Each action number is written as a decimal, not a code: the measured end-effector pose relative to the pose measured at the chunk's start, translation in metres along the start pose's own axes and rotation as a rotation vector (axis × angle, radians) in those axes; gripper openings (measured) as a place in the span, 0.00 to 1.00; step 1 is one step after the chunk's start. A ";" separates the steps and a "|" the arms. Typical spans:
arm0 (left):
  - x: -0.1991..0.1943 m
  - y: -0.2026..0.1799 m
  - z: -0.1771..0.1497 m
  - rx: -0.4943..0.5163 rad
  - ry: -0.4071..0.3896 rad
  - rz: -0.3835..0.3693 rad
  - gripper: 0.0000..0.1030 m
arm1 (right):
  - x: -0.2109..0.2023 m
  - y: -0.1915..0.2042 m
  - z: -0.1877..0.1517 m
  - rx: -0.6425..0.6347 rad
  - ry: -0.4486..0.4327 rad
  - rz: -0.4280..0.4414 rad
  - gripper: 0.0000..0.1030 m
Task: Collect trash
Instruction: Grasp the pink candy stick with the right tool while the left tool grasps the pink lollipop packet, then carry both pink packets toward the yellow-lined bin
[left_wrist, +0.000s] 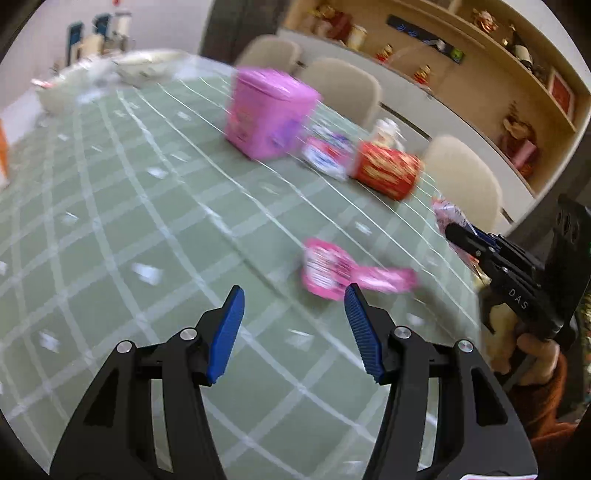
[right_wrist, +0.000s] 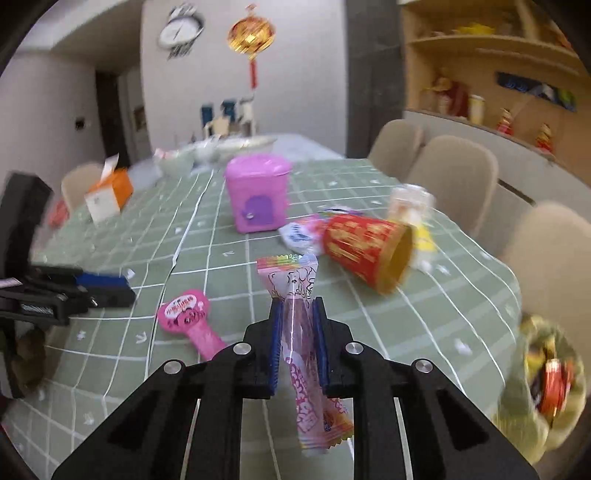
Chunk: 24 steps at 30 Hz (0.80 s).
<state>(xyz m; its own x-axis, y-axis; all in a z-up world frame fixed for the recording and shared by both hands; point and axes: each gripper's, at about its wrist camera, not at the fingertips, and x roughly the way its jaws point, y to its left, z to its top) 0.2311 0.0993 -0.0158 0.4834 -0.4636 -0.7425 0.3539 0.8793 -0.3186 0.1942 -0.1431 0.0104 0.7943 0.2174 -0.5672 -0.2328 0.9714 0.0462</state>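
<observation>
right gripper: jaws closed onto a long pink-and-white candy wrapper, long axis running along the fingers, its serrated rainbow end pointing forward past the tips and its other end trailing down toward the camera; held above the green checked tablecloth. left gripper: blue pads spread wide with nothing between them, hovering over the cloth. pink paddle-shaped wrapper: lying flat on the cloth just ahead of the left gripper's right finger, round end toward the table's middle, narrow tail pointing toward the right gripper. red and gold paper cup: on its side, open mouth facing the table's right edge; a white and blue packet lies beside it. pink mini bin: upright, further back, purple flap facing the right wrist camera. right wrist view alone shows an orange and white carton at far left and a blurred bag of mixed wrappers at lower right. left wrist view alone shows the right gripper from the side, wrapper tip protruding. beige chairs line the far side.
</observation>
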 end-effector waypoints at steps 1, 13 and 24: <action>0.004 -0.008 -0.002 -0.006 0.020 -0.002 0.52 | -0.007 -0.005 -0.005 0.013 -0.009 -0.014 0.16; 0.050 -0.029 0.020 -0.217 0.066 0.080 0.52 | -0.036 -0.051 -0.050 0.089 -0.043 -0.021 0.16; 0.080 -0.071 0.029 0.022 0.037 0.308 0.52 | -0.041 -0.066 -0.069 0.107 -0.050 -0.030 0.16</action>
<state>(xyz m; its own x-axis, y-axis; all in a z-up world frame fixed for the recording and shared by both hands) 0.2677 -0.0028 -0.0355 0.5409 -0.1711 -0.8235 0.2124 0.9751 -0.0630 0.1383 -0.2232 -0.0256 0.8276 0.1904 -0.5281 -0.1497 0.9815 0.1192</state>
